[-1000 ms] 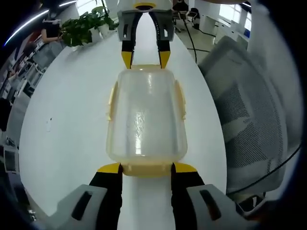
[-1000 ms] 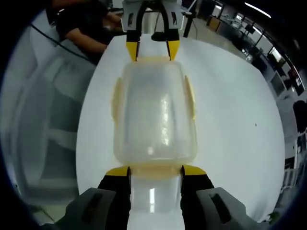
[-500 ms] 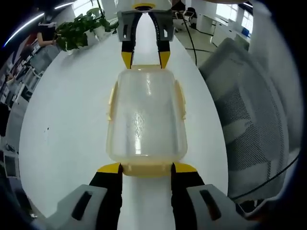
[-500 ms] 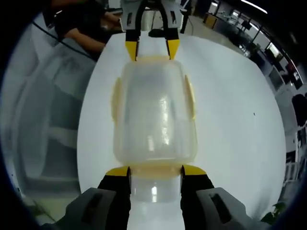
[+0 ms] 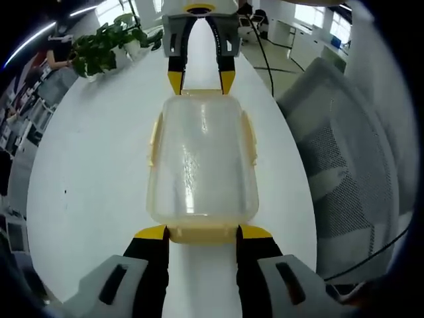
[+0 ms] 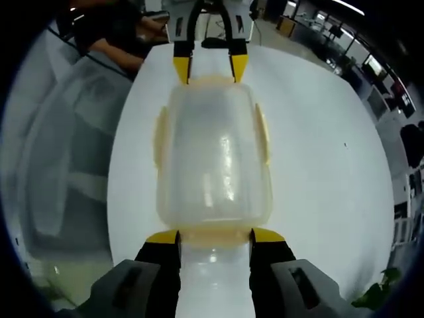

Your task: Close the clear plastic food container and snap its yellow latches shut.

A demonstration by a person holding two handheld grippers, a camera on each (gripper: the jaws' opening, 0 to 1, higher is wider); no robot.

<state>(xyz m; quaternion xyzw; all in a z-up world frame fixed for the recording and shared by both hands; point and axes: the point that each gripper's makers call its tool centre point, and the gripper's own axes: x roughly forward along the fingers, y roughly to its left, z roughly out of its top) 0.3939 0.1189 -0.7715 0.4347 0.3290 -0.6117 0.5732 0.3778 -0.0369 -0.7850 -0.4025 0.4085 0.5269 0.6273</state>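
Note:
A clear plastic container (image 5: 202, 159) with its lid on lies lengthwise over the white table (image 5: 93, 165). Yellow side latches (image 5: 154, 138) run along both of its long edges. My left gripper (image 5: 203, 232) has its yellow-tipped jaws closed on the near end latch. At the far end my right gripper (image 5: 200, 81) grips the opposite end. In the right gripper view the same container (image 6: 213, 156) has side latches (image 6: 264, 136) on each flank. There my right gripper (image 6: 214, 236) clamps the near end tab, and my left gripper (image 6: 211, 68) holds the far end.
A grey mesh office chair (image 5: 344, 159) stands close to the table's edge. It appears as the chair (image 6: 66, 152) in the right gripper view. A potted plant (image 5: 106, 46) sits at the table's far end. A seated person (image 6: 112, 33) is beyond the table.
The room behind has slid sideways in both views while the container stays fixed between the jaws. Both grippers and the container have turned slightly together.

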